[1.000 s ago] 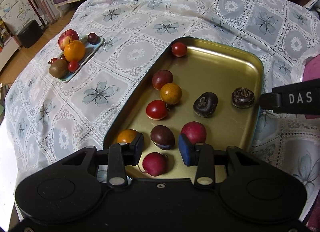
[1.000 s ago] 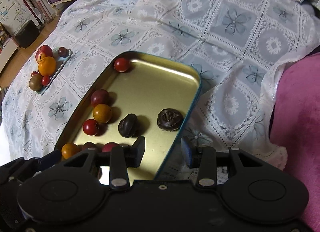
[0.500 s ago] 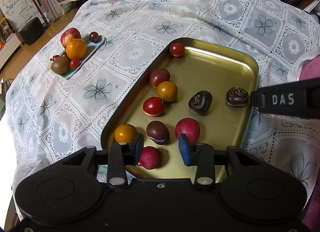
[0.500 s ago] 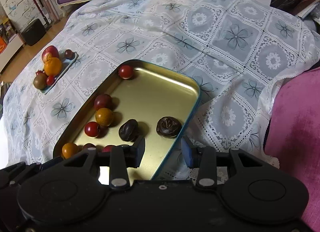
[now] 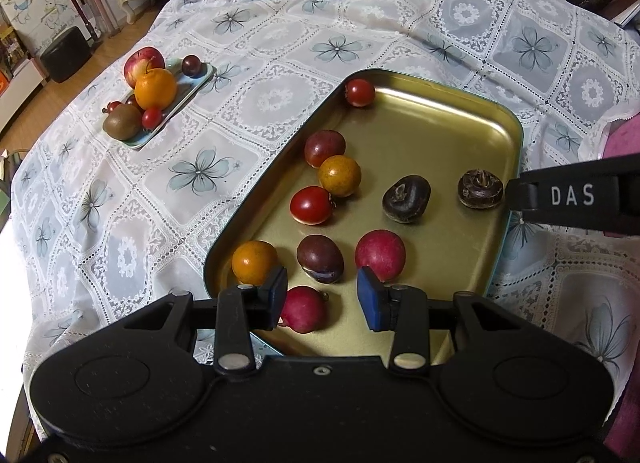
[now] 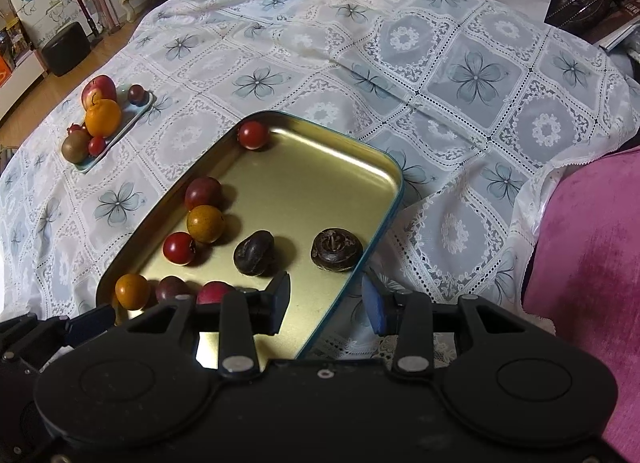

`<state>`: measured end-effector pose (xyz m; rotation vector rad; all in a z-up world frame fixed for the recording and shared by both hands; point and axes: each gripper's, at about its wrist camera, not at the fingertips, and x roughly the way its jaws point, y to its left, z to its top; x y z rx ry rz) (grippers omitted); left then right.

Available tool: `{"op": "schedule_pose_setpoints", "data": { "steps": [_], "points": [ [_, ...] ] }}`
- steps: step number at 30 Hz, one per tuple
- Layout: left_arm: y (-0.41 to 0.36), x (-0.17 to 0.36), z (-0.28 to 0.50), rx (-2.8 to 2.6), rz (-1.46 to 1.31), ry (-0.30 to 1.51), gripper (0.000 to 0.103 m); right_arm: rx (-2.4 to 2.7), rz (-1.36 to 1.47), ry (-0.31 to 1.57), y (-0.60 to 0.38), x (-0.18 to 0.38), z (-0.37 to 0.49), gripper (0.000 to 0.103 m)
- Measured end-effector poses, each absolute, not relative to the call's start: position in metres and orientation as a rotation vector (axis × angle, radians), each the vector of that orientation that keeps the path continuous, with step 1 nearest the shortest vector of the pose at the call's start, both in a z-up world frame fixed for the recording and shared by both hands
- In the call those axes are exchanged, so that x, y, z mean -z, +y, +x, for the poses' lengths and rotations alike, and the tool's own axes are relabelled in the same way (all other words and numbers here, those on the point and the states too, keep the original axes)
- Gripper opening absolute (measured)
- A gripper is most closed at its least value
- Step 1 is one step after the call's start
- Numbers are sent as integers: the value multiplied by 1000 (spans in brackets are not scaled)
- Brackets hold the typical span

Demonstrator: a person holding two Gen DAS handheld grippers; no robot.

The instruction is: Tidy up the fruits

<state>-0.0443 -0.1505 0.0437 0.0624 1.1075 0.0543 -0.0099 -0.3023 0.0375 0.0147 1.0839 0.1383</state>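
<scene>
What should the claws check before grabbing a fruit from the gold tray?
1. Left claw open and empty: ok, its pads stand apart with nothing between them.
2. Right claw open and empty: ok, but it straddles the gold tray rim, not a fruit.
3. A fruit lined up with the left claw: ok, the dark plum sits just ahead of the gap, and the red fruit lies by the left pad.
4. Room around that plum: ok, it touches no neighbour, though the pink-red fruit is close.
5. Space on the small blue plate: cannot tell, it looks crowded with an orange and an apple.
</scene>
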Motion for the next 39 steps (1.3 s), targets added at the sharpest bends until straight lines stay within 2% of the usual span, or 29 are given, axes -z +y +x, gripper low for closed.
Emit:
{"op": "schedule_pose_setpoints", "data": {
  "steps": [39],
  "points": [
    [-141, -25, -35, -18, 13, 1136, 49, -112, -60, 1125, -285, -20, -3, 43]
  ]
}}
